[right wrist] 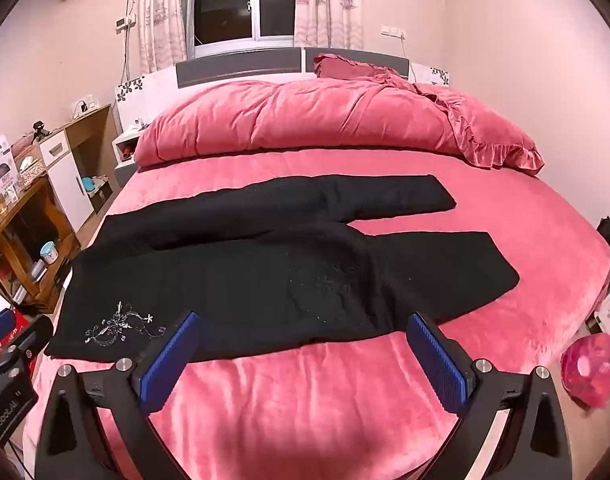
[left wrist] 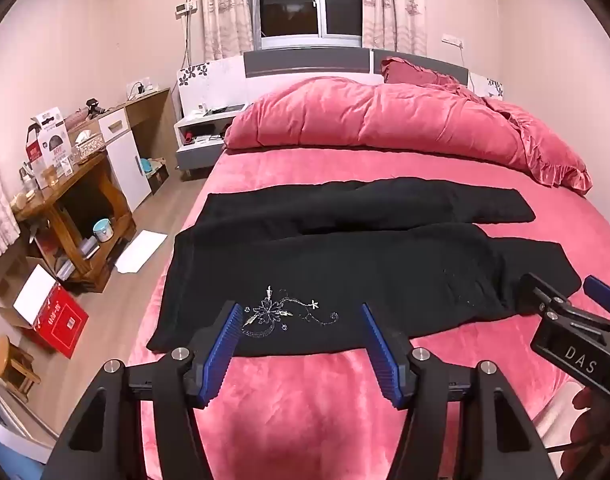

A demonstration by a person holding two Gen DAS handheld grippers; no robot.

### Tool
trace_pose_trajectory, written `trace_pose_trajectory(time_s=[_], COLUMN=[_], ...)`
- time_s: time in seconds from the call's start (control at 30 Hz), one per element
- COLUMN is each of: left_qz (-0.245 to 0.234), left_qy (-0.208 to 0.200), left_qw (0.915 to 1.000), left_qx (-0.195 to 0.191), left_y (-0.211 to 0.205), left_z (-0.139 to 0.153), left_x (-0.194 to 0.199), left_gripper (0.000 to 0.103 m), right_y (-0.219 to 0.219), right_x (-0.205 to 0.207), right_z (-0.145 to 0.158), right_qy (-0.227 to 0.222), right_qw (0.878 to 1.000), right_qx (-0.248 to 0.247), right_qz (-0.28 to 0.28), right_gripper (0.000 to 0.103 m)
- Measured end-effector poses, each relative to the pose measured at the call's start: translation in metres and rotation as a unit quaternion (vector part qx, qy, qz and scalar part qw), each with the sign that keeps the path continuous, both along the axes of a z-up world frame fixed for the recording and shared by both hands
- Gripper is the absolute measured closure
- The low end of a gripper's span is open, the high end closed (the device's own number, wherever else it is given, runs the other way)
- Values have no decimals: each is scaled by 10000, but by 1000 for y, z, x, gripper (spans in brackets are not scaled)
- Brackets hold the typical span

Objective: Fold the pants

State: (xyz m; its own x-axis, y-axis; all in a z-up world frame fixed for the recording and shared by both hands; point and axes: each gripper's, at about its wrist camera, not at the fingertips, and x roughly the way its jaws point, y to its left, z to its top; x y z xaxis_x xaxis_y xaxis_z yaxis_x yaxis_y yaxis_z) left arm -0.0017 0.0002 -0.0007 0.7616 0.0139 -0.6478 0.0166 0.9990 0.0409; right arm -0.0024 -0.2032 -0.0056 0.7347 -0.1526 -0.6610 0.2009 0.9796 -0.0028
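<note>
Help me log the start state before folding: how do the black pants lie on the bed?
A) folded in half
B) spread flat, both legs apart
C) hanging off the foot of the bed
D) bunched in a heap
B: the black pants lie flat on the pink bed, the two legs separate, pointing right.

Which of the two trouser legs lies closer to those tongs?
The near leg, the one stretching from the side with the silver flower embroidery. It lies just beyond the open tongs; the other leg lies farther off, toward the pink duvet.
</note>
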Motion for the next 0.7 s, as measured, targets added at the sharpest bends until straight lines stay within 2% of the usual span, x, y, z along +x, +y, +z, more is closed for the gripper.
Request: trace_pose_trajectory(time_s=[0.13, 0.7], left_qz=[-45, 81], left_qy=[153, 304], left_qw=[9998, 9995], left_qx=[88, -100], left_y=[-4, 3], left_z=[-2, -7], left_x=[2, 8], left_gripper=[41, 41], right_y=[-2, 0], right_x=[-1, 0], right_z=[1, -6], right_qy=[-4, 43], right_qw=[10000, 10000], right_qx=[6, -18], right_qz=[37, 22], right_gripper=[0, 0])
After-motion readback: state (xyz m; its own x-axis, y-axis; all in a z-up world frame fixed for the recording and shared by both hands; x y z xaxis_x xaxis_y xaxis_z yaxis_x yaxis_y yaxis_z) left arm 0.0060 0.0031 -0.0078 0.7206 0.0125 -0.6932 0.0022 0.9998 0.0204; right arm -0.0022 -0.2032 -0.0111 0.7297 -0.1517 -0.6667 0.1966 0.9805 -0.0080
